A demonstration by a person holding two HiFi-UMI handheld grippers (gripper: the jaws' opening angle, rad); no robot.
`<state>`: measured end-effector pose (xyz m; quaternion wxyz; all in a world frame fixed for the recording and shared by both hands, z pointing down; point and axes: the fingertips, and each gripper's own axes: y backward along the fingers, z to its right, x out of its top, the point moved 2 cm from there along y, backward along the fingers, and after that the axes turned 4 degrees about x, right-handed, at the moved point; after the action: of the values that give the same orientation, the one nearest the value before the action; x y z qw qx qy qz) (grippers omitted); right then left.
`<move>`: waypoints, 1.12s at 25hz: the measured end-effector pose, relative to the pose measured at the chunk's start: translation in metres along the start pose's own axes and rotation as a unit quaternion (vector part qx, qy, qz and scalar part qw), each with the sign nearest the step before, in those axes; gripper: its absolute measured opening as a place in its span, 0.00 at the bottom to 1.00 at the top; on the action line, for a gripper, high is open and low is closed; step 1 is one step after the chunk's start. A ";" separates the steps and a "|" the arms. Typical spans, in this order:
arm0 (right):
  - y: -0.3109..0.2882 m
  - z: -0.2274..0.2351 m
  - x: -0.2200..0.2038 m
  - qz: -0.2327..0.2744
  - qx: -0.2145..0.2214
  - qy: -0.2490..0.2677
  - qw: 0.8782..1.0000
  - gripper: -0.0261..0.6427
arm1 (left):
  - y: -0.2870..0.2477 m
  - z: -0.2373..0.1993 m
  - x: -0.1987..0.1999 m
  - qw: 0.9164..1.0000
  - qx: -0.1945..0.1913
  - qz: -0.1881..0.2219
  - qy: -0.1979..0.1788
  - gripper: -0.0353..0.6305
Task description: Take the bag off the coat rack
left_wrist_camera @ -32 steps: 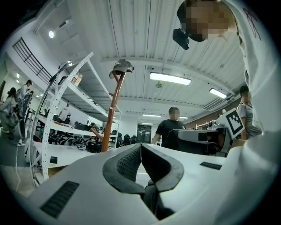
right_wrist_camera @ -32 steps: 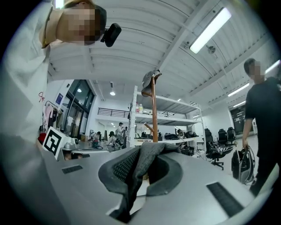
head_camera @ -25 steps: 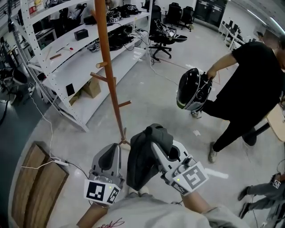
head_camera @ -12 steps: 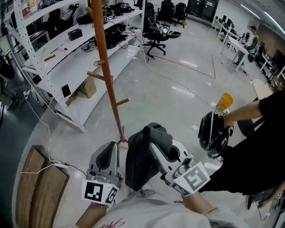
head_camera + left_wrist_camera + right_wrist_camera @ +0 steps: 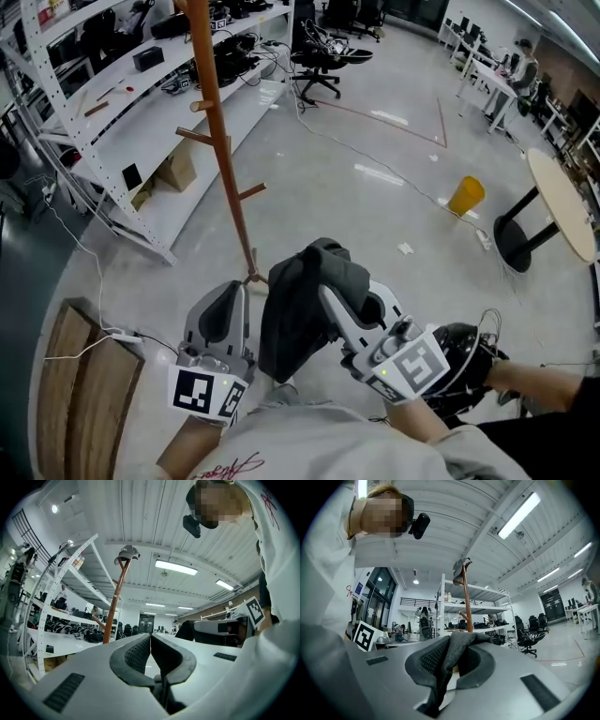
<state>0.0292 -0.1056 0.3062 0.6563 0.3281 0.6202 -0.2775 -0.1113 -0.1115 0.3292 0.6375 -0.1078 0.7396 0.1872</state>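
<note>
A dark grey bag (image 5: 302, 314) hangs off my right gripper (image 5: 335, 298), well clear of the wooden coat rack (image 5: 221, 150) that stands ahead and to the left. My right gripper (image 5: 449, 657) is shut on a fold of the bag's fabric (image 5: 454, 646), which drapes over and between the jaws. My left gripper (image 5: 223, 319) sits just left of the bag with its jaws shut and nothing between them (image 5: 150, 651). A grey cap (image 5: 127, 553) tops the coat rack in the left gripper view.
White shelving (image 5: 112, 112) loaded with gear runs along the left. A wooden panel (image 5: 70, 394) lies on the floor at lower left. A person's hand holds a black helmet (image 5: 464, 366) close at my right. A yellow bin (image 5: 466, 195), round table (image 5: 562, 211) and office chairs (image 5: 319, 70) stand farther off.
The person with the black helmet has moved from the right middle down to just beside my right gripper. Both grippers and the bag have barely shifted; the view has tilted slightly.
</note>
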 end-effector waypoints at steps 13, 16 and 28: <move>0.066 -0.031 0.003 -0.009 0.013 0.004 1.000 0.09 | 0.036 0.065 0.003 1.000 0.012 0.010 -0.002 0.08; 0.082 -0.037 0.002 -0.008 0.012 0.004 1.000 0.09 | 0.047 0.080 0.003 1.000 0.016 0.011 -0.005 0.08; 0.122 -0.050 0.005 -0.002 -0.003 -0.001 1.000 0.09 | 0.055 0.120 0.003 1.000 -0.009 0.002 -0.005 0.08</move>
<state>0.0921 0.0104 0.3110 0.6573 0.3248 0.6211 -0.2771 -0.0253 -0.0119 0.3201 0.6400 -0.1108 0.7347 0.1956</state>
